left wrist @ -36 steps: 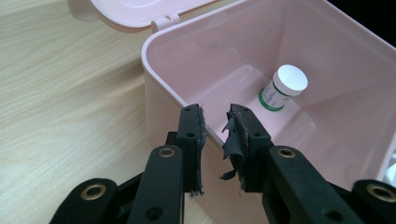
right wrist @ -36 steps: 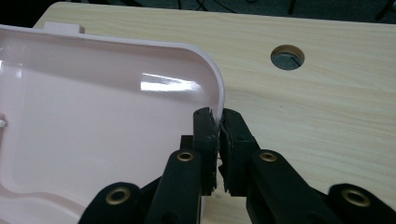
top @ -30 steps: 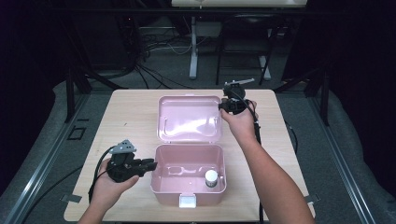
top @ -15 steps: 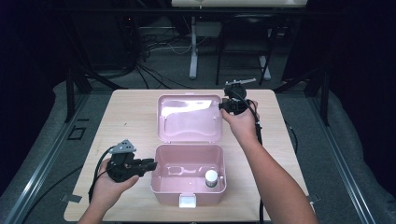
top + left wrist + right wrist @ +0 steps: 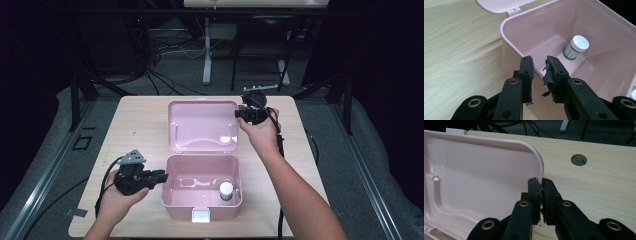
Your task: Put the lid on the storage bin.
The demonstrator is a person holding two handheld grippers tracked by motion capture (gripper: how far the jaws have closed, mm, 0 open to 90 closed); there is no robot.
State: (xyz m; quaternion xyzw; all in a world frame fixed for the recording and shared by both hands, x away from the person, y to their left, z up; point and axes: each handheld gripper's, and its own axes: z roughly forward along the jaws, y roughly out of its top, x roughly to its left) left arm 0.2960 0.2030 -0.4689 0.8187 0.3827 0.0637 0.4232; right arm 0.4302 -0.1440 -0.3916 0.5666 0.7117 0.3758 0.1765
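Note:
A pink box [image 5: 172, 197] stands open near the table's front, its lid [image 5: 200, 125] tipped back behind it. A small white-capped bottle [image 5: 226, 191] stands in the box's right front corner, and is also seen upright on the floor of the box [image 5: 514, 50] as the bottle [image 5: 576, 47]. My left gripper [image 5: 162, 176] straddles the box's left wall, one jaw outside and one inside, and the rim crosses the gap of the gripper [image 5: 539, 65] at a slant. My right gripper [image 5: 239, 114] is shut on the right edge of the lid [image 5: 474, 170], its jaws [image 5: 541, 185] pinching the thin rim.
The box has a white latch [image 5: 201, 215] on its front wall. The wooden table [image 5: 140, 125] has a round hole [image 5: 579, 159] to the right of the lid. Cables trail from both grippers off the table's front edge. Dark floor and stands surround the table.

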